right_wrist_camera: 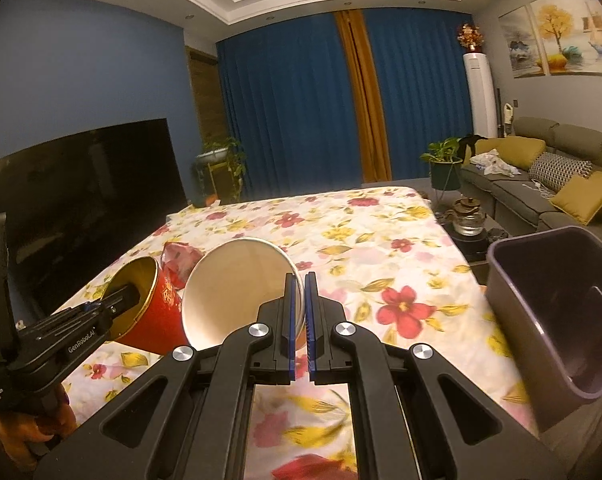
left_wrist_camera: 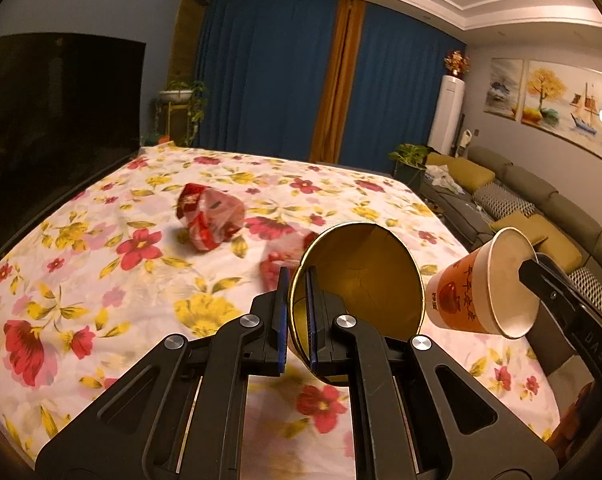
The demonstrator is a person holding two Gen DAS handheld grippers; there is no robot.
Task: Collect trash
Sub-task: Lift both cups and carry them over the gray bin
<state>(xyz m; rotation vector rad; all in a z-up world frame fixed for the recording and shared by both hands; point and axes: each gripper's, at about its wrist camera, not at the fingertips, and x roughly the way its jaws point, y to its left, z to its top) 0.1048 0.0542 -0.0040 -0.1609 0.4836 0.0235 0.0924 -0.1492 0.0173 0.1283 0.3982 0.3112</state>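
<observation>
Two paper cups are up in the air over the flowery tablecloth. The left gripper pinches the rim of the red cup with the gold inside. The right gripper pinches the rim of the orange cup with the white inside. The cups hang side by side, just apart. A crumpled red wrapper lies on the cloth. A dark purple bin stands by the table's right edge.

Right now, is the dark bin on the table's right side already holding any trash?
No, the dark bin looks empty inside, showing only bare walls and floor.
</observation>
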